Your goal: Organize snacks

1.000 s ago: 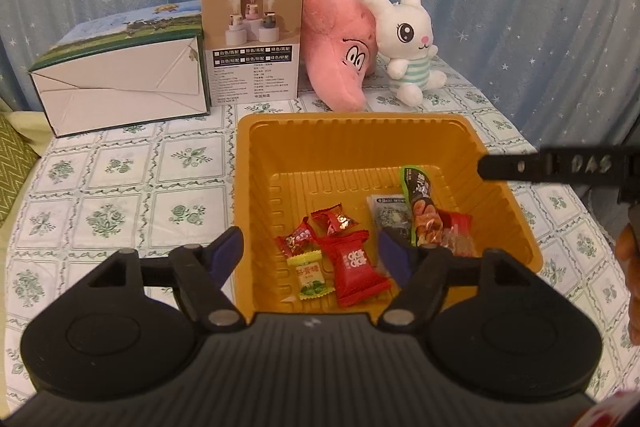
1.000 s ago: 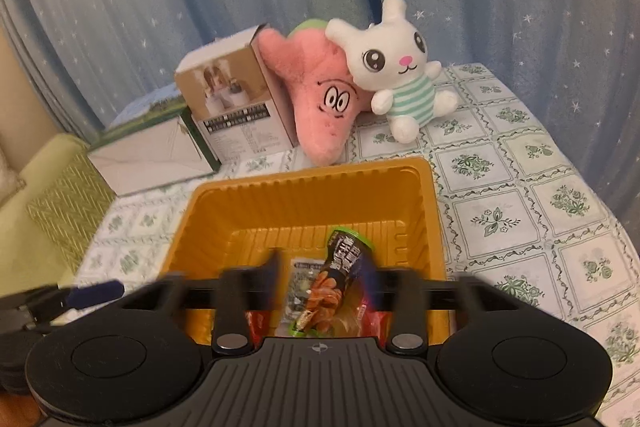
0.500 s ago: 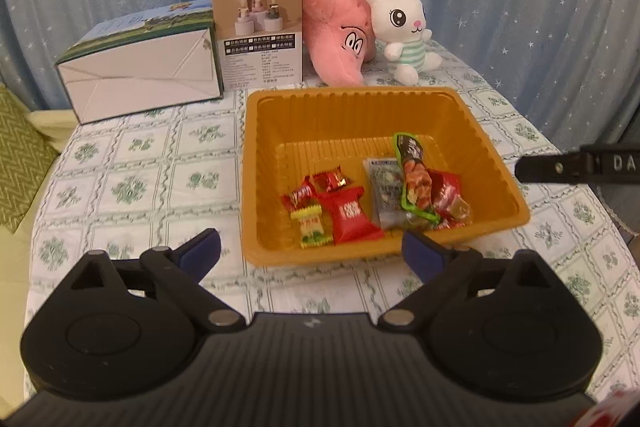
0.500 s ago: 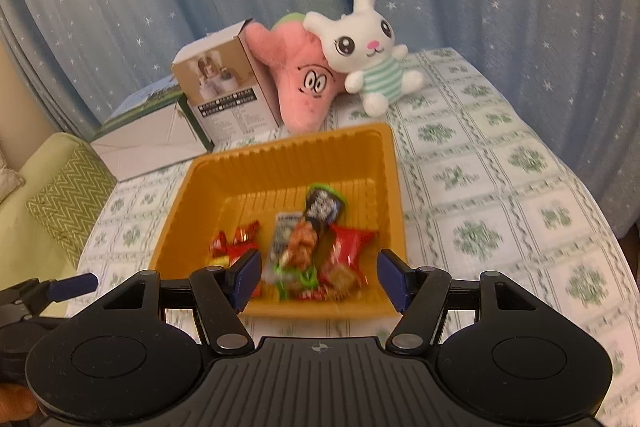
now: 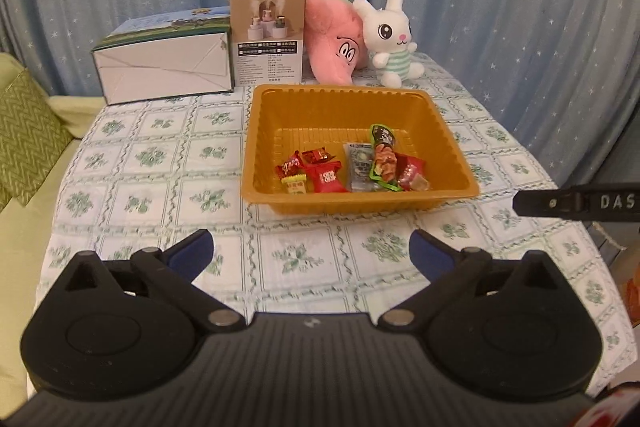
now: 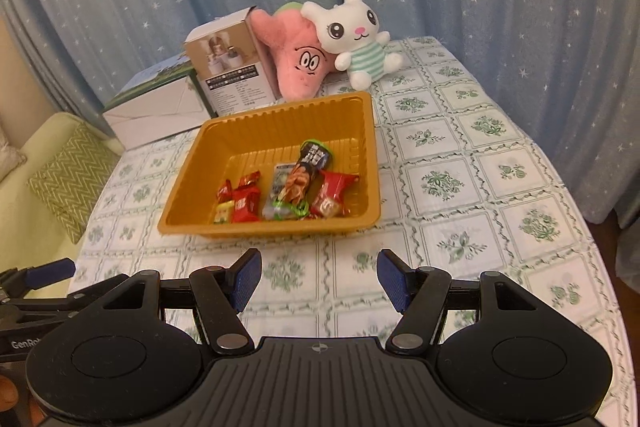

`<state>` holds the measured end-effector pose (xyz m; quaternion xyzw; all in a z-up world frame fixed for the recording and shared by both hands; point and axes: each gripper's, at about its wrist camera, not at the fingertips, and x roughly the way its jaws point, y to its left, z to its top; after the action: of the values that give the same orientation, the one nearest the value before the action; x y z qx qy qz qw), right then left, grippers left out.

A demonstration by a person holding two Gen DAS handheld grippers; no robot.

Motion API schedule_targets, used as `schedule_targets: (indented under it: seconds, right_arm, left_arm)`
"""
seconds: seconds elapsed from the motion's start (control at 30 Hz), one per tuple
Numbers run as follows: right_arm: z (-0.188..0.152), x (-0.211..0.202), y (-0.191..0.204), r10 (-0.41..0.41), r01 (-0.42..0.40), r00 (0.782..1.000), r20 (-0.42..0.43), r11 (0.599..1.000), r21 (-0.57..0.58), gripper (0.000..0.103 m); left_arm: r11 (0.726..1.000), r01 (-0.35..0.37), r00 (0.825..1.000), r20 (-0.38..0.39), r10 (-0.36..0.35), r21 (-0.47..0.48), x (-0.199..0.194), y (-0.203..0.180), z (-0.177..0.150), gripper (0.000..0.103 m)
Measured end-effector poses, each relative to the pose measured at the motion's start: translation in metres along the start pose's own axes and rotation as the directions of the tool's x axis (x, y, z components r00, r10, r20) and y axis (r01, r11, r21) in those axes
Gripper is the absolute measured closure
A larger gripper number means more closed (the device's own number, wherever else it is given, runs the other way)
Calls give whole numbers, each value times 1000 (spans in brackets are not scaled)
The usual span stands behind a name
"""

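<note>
An orange plastic tray [image 5: 340, 103] stands on the tablecloth and also shows in the right wrist view [image 6: 280, 115]. Several wrapped snacks lie at its near side: red candy packs [image 5: 326, 177], a long green-edged snack pack [image 5: 384, 157] and a grey sachet [image 5: 359, 167]; the long pack [image 6: 304, 175] and red packs [image 6: 244, 205] show in the right wrist view too. My left gripper [image 5: 310, 253] is open and empty, held back from the tray's near edge. My right gripper [image 6: 319, 279] is open and empty, also short of the tray.
Behind the tray stand a white flat box [image 5: 164, 67], a small product box [image 5: 266, 35], a pink plush [image 5: 334, 41] and a white bunny plush [image 5: 392, 39]. Blue star curtains hang behind. A green cushion [image 5: 28, 131] lies left of the table.
Both grippers have pulled back and up from over the tray. The long snack pack, between the right fingers a second ago, now lies in the tray. Both jaws opened wider.
</note>
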<state>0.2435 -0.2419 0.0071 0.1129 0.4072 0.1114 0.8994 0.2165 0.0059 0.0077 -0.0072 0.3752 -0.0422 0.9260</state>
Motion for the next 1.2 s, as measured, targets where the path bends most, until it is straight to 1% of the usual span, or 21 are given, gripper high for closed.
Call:
schedule_targets:
  seconds: [0.07,0.23,0.47,0.67,0.9,1.13,1.2]
  right_arm:
    - [-7,-11,4,-10,10,1000,5,1000,-11,39]
    - [-23,-39,11,-12,13,1000,17,1000,-18,39]
    - [-52,-72,27,-29,31,999,32,998,-62,39]
    - [-75,-96,32,-40,42,998,47,998,-50,39]
    - [-96,-120,33,-42,45,998,51,997,-59,39]
    - [-108,-142,40,-44,48,997,64,997,-67,39]
    - [-110,-146,42,-29,33,998,58,997,-68,39]
  left_arm:
    - [1000,-13,1000,6,13,-11,-13,-1,-4,0]
    - [999,-9,1000,9,9,-38,-44,-5,-18,0]
    - [999,-24,1000,15,25,-44,-79,-12,-38,0]
    - [998,-38,999,36,40,-40,-105,-19,-51,0]
    - [997,-70,996,45,72,-43,-130,-22,-67,0]
    - [995,-76,996,39,79,-70,-149,-22,-80,0]
    - [995,-78,996,36,80,-70,-154,-23,-83,0]
